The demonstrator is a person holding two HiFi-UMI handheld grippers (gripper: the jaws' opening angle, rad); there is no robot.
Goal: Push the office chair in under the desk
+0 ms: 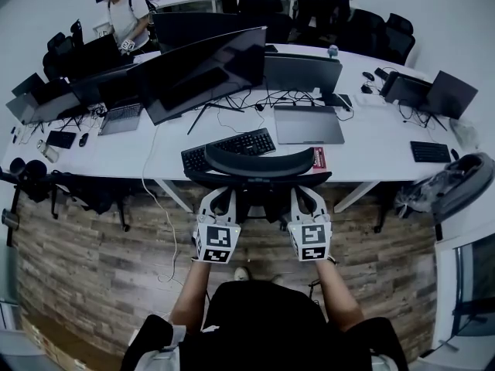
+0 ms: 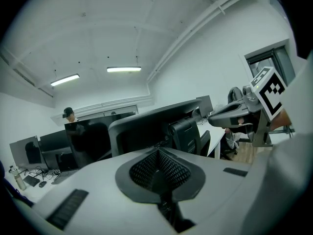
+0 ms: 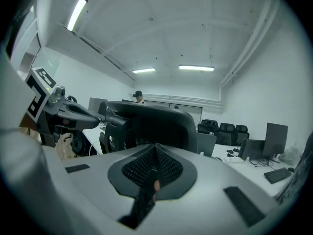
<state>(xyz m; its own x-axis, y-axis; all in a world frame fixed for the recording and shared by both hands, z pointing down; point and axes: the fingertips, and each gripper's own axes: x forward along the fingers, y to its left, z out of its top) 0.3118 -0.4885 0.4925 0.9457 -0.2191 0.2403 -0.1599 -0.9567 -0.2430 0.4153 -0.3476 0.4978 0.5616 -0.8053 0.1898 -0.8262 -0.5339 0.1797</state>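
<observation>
Office chair [image 1: 259, 163]: centre of scene, backrest at the near edge of the counter [image 1: 379, 149], seat apparently under it. Left hand-held gripper [image 1: 220, 201] and right hand-held gripper [image 1: 306, 201]: jaws pressed together, gripping nothing, set against the backrest's left and right sides, likely for an even, straight push.

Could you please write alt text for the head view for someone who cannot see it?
Seen from above, a person holds the left gripper and right gripper at the back of a black office chair facing a white desk. A keyboard, laptop and monitors crowd the desk.
</observation>
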